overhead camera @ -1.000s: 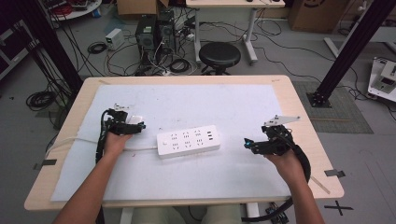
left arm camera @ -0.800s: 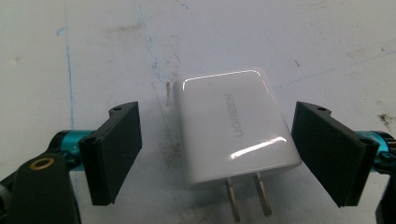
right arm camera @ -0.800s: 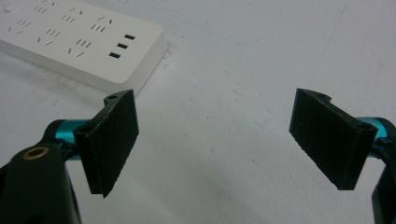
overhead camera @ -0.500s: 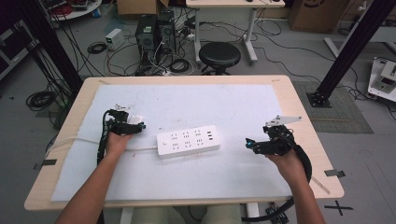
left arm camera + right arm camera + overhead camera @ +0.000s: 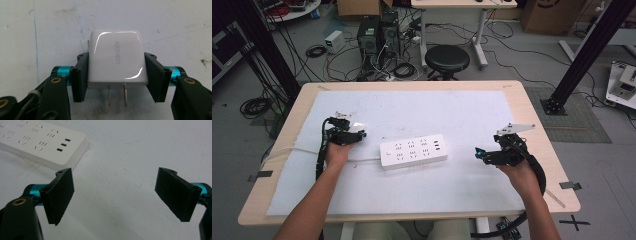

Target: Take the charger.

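The charger (image 5: 116,58) was glossy white with grey lettering. The power strip (image 5: 413,151) was white, and the pads (image 5: 61,195) were ribbed black on teal mounts.

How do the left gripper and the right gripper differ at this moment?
The left gripper has just closed its jaws, and its pads now press both sides of the white charger; the right gripper stands wide open with nothing between its jaws. The left gripper sits left of the power strip, the right gripper well to its right. Both have black ribbed pads and hover low over the white table mat.
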A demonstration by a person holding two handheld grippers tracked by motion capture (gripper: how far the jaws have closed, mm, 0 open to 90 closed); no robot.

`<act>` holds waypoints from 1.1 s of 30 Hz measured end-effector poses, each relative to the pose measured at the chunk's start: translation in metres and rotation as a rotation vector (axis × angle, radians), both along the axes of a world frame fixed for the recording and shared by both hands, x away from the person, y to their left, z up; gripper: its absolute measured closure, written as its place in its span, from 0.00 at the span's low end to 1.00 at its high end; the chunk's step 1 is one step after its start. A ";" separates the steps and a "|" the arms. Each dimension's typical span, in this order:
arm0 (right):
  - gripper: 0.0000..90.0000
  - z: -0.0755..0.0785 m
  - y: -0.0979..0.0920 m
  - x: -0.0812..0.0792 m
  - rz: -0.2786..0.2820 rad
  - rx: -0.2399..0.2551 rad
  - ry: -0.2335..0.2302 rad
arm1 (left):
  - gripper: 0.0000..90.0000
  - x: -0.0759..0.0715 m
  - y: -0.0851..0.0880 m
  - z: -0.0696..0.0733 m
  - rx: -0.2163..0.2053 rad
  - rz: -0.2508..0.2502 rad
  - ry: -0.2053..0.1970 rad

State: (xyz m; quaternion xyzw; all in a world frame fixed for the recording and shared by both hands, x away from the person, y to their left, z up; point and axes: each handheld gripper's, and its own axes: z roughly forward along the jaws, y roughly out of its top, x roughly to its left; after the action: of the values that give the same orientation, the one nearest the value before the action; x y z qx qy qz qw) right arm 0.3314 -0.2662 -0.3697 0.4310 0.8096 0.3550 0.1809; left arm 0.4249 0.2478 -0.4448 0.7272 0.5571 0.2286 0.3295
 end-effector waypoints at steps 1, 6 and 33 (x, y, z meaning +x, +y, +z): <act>0.18 0.000 0.000 0.000 0.000 -0.002 0.002 | 0.47 0.000 0.000 0.000 -0.013 0.006 -0.008; 0.18 -0.001 0.000 0.001 0.008 -0.004 0.005 | 0.47 -0.005 0.004 0.006 -0.046 0.026 -0.024; 0.18 0.003 0.010 -0.003 0.081 0.001 -0.014 | 0.47 -0.066 -0.002 0.060 -0.177 -0.142 -0.224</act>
State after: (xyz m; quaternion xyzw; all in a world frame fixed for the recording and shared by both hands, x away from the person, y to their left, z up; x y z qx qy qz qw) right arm 0.3285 -0.2564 -0.3668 0.3952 0.8250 0.3655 0.1720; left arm 0.3585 0.2455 -0.3852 0.7030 0.4820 0.2343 0.4676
